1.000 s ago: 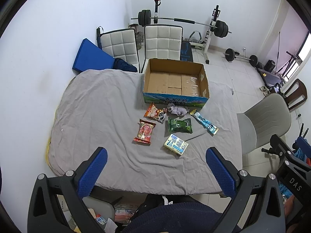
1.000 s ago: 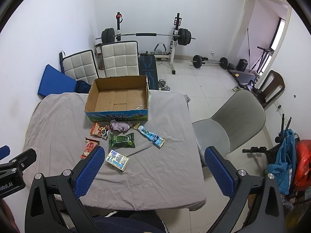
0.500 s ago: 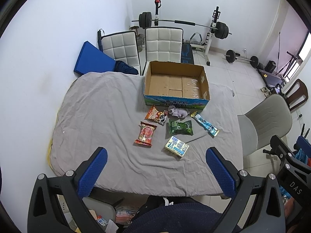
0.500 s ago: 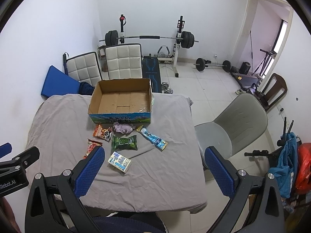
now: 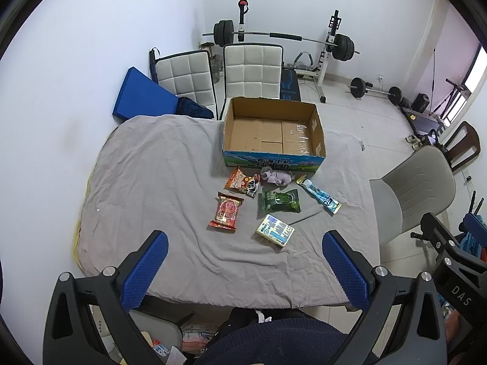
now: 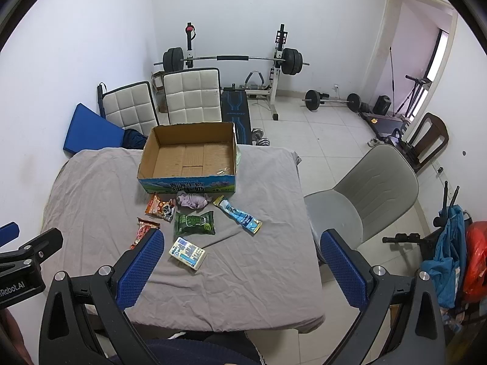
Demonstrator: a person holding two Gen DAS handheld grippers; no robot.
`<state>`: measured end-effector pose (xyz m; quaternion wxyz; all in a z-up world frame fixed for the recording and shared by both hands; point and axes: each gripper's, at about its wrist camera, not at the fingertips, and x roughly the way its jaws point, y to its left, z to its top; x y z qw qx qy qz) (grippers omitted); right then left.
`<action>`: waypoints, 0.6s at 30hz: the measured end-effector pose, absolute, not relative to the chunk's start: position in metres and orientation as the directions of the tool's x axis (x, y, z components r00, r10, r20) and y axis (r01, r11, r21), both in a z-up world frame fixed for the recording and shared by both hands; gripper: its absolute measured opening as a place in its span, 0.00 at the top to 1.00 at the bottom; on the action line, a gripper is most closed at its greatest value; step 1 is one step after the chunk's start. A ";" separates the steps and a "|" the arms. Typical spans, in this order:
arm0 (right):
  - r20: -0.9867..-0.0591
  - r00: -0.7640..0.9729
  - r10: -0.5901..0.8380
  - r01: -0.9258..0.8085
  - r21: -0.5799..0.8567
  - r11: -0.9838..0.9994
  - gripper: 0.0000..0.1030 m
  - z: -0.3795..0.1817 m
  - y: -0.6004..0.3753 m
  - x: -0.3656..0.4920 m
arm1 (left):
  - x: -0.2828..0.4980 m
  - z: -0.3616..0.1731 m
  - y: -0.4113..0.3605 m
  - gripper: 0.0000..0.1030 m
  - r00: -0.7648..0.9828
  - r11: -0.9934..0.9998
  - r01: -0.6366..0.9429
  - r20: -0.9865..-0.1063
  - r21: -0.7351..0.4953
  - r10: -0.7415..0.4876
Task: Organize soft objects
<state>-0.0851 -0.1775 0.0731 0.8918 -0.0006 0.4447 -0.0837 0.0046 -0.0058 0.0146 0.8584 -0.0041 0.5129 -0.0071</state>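
Left wrist view — left gripper (image 5: pixel 243 269) spread wide, above table (image 5: pixel 146 164).

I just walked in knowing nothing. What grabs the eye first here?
An open cardboard box sits empty at the far side of a grey-covered table, with bright snack packets scattered just in front of it. Behind, a loaded barbell rack stands against the white wall.

Colours on the grey-clothed table (image 5: pixel 146 182)

Brown cardboard box (image 5: pixel 272 132) with a blue-green printed front; red snack packet (image 5: pixel 226 210), orange packet (image 5: pixel 242 181), dark green pack (image 5: pixel 279 200), light blue sachet (image 5: pixel 319 194), pale yellow-and-blue carton (image 5: pixel 275 230), lilac soft toy (image 5: pixel 278 177); dimpled blue pads (image 5: pixel 146 269).
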 end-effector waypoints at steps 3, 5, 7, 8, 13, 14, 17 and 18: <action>-0.792 0.592 -0.151 0.148 -0.076 0.986 0.00 0.073 -0.178 -0.085 | 0.003 0.015 -0.006 0.00 0.475 1.000 0.009 -0.880 -0.015 -0.017; -0.792 0.591 -0.152 0.149 -0.077 0.986 0.00 0.073 -0.178 -0.085 | 0.004 0.015 -0.006 0.00 0.474 1.000 0.009 -0.880 -0.014 -0.016; -0.791 0.593 -0.150 0.148 -0.076 0.986 0.00 0.073 -0.178 -0.085 | 0.003 0.014 -0.006 0.00 0.475 1.000 0.007 -0.880 -0.016 -0.017; -0.790 0.594 -0.151 0.148 -0.077 0.986 0.00 0.074 -0.177 -0.085 | 0.003 0.015 -0.006 0.00 0.475 1.000 0.006 -0.880 -0.018 -0.018; -0.797 0.588 -0.141 0.145 -0.068 0.987 0.00 0.072 -0.177 -0.079 | 0.005 0.014 -0.004 0.00 0.475 1.000 0.006 -0.880 -0.022 -0.022; -0.801 0.583 -0.136 0.143 -0.064 0.988 0.00 0.069 -0.177 -0.077 | 0.007 0.013 -0.003 0.00 0.477 1.000 0.005 -0.879 -0.023 -0.022; -0.823 0.557 -0.110 0.124 -0.048 0.991 0.00 0.051 -0.176 -0.060 | 0.021 0.003 0.002 0.00 0.487 1.000 -0.005 -0.873 -0.003 0.000; -0.835 0.541 -0.097 0.109 -0.045 0.993 0.00 0.039 -0.175 -0.050 | 0.028 -0.003 0.005 0.00 0.489 1.000 -0.008 -0.872 0.002 0.006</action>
